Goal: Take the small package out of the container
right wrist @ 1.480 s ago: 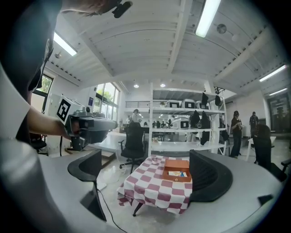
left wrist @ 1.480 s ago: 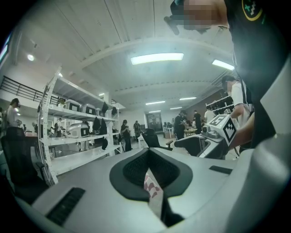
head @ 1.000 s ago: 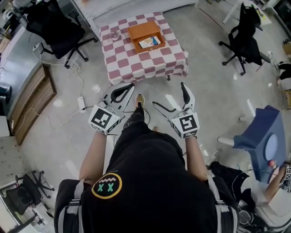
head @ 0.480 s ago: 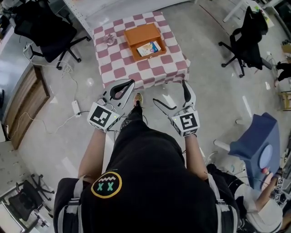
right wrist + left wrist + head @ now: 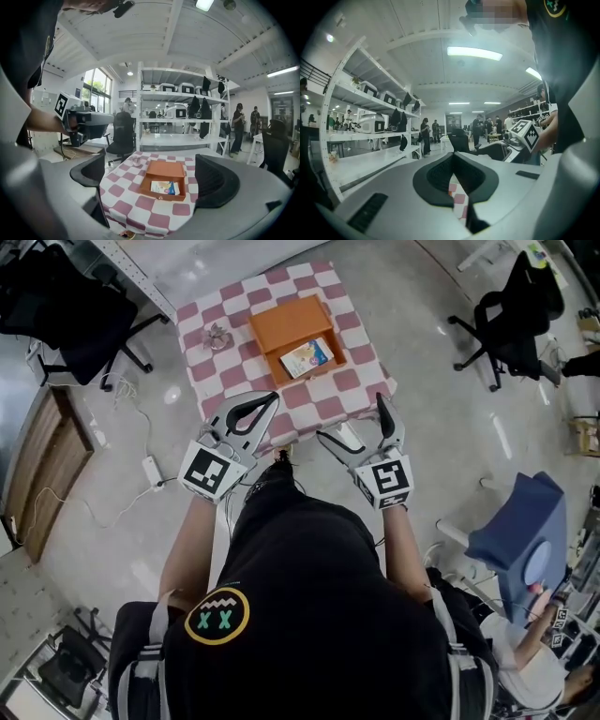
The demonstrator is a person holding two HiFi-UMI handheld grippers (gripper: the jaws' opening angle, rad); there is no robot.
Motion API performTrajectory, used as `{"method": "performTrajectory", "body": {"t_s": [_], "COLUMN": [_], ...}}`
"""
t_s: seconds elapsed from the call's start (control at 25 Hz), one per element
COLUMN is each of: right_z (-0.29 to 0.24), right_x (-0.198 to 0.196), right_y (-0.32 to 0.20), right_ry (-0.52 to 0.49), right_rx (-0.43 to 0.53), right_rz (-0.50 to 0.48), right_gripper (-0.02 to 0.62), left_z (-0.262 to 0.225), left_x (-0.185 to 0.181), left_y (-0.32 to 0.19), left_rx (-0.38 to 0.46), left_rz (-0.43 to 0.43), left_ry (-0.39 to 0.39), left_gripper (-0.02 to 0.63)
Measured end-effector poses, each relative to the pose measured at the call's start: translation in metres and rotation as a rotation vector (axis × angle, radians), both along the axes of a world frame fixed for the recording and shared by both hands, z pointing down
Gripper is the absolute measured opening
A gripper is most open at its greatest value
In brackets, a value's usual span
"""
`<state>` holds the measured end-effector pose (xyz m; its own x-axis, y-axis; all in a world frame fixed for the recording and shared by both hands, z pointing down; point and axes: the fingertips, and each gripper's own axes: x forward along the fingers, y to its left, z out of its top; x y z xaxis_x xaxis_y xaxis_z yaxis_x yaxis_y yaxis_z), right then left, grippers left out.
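An orange open container (image 5: 291, 326) sits on the table with the pink-and-white checked cloth (image 5: 234, 371). The small package (image 5: 307, 357), light with a blue end, lies flat in its near right part; the right gripper view shows the container (image 5: 167, 170) and package (image 5: 165, 188) ahead between the jaws. My right gripper (image 5: 354, 425) is open and empty at the table's near edge. My left gripper (image 5: 272, 399) is shut on nothing, its tips over the near edge; in its own view the left gripper (image 5: 453, 157) points level over the cloth.
A small clear object (image 5: 217, 335) lies on the cloth left of the container. Black office chairs (image 5: 70, 310) stand left and right (image 5: 514, 310) of the table. White shelving (image 5: 180, 117) rises behind it. A power strip with cables (image 5: 150, 468) lies on the floor at left.
The person has stepped toward the table, so both grippers now reach its near edge. The left stays shut and the right stays open.
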<state>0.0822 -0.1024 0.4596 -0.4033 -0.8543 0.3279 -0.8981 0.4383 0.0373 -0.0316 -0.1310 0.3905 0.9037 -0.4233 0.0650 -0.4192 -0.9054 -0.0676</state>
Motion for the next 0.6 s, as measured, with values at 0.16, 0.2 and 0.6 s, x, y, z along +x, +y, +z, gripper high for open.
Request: {"method": "performTrajectory", "body": {"t_s": [0.16, 0.2, 0.6], "right_z": [0.002, 0.003, 0.019], "right_x": [-0.006, -0.008, -0.018], "right_y": [-0.041, -0.049, -0.095], "right_ry": [0.014, 0.017, 0.045], "right_rx": [-0.021, -0.026, -0.066], "right_rz": [0.002, 0.002, -0.013], "right_gripper": [0.595, 0.595, 0.595], "left_z": [-0.006, -0.006, 0.009], "left_x": [-0.003, -0.004, -0.011], "left_y": [-0.038, -0.047, -0.092], "left_rx": [-0.016, -0.021, -0.065], "left_rz": [-0.006, -0.007, -0.006], "left_ry": [0.019, 0.024, 0.043], "left_gripper": [0.017, 0.017, 0.017]}}
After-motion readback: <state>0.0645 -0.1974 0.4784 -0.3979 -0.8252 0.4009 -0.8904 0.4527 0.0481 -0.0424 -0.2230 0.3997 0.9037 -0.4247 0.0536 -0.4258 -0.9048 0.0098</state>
